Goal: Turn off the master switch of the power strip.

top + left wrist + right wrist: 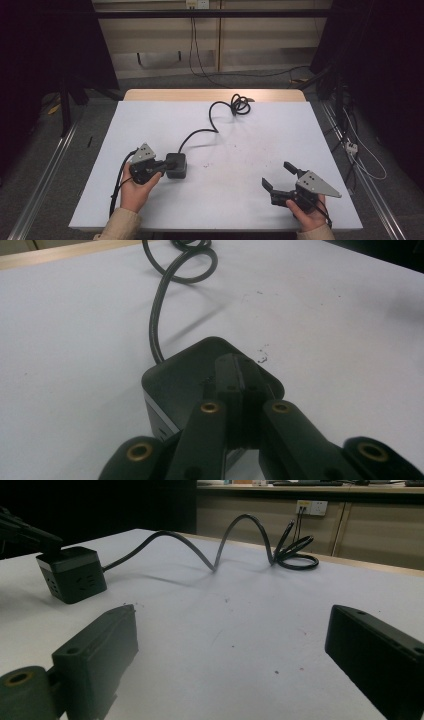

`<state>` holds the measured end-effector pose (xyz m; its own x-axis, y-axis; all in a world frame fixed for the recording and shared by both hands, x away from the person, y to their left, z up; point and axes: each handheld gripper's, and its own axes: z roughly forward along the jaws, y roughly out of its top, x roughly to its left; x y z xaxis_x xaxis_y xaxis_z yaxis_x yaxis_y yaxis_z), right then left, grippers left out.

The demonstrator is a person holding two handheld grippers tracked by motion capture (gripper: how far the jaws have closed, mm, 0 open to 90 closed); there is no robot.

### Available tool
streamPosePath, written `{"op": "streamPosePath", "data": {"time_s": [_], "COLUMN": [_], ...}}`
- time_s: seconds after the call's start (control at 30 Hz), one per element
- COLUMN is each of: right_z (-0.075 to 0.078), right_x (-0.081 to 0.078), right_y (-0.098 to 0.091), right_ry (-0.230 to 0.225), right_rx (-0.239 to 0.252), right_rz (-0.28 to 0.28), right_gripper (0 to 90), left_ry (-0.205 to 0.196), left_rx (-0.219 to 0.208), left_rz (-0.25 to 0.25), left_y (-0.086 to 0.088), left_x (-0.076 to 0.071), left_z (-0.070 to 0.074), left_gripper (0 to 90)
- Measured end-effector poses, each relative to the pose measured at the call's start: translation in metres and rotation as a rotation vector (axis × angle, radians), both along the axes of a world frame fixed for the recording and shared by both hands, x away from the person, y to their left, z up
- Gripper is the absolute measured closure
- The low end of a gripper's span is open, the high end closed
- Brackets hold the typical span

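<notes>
Power cube (pixel 176 165) sits left of centre in the high view, with the left gripper (pixel 167 164) clenched, jaws together resting on its top. It looks hard, smooth and fairly heavy; its flat sides suit a grip. Its stiff cord (pixel 212 120) trails to the upper centre and may drag. Right gripper (pixel 278 177) hangs released at lower right, over bare table (pixel 280 130)

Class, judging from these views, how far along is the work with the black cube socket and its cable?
Done: the left gripper, jaws shut, rests on top of the cube socket. In hand: holding it on the table. Left: the cable lies looped and coiled at the far edge, and the right gripper waits open, touching nothing.
</notes>
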<state>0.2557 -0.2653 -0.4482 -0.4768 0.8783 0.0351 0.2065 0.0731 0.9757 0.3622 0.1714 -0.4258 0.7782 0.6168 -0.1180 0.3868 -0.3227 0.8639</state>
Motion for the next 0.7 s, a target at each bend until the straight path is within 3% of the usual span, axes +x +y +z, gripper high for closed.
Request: {"op": "streamPosePath", "data": {"time_s": [0.7], "right_z": [0.0002], "right_x": [0.0003], "right_y": [-0.0003], "right_ry": [0.0], "right_rx": [0.002], "right_rz": [0.0], "right_gripper": [6.0], "left_ry": [0.003], "left_rx": [-0.013], "left_rz": [0.002], "left_y": [0.0007], "left_x": [0.0001], "left_z": [-0.0006], "left_gripper": [90.0]}}
